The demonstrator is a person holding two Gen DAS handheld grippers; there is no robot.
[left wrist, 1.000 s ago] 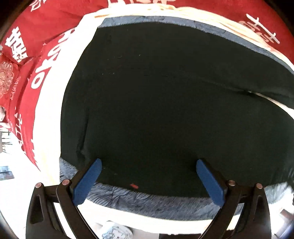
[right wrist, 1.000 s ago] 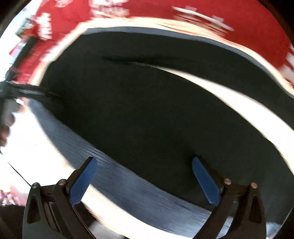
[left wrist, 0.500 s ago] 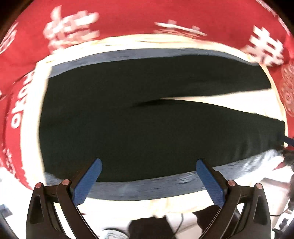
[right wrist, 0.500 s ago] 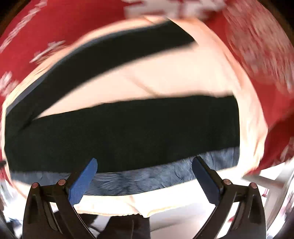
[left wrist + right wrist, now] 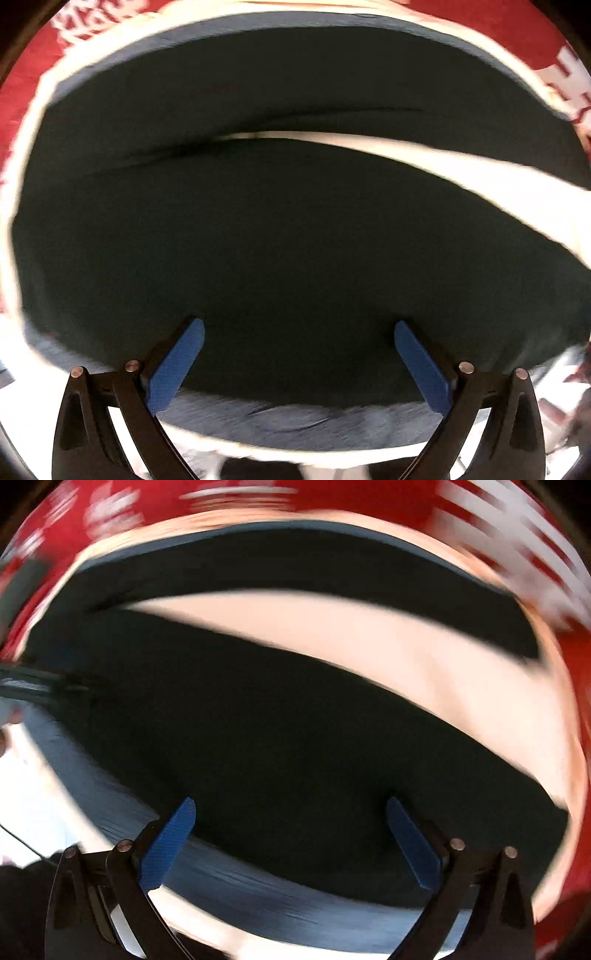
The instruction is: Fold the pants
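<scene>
Nearest us, our left tool (image 5: 295, 354) stands wide open over the pants (image 5: 280, 240), its blue pads (image 5: 173, 363) holding nothing. Our right tool (image 5: 290, 830) is spread just as wide and equally bare. Beneath both, the dark pants (image 5: 280, 746) lie flat on a cream sheet (image 5: 424, 657) with a grey-blue band (image 5: 258, 890) along its near edge. The two legs part toward the right, cream showing between them. Beyond lies red bedding (image 5: 480, 18) with white lettering; the right view is blurred.
</scene>
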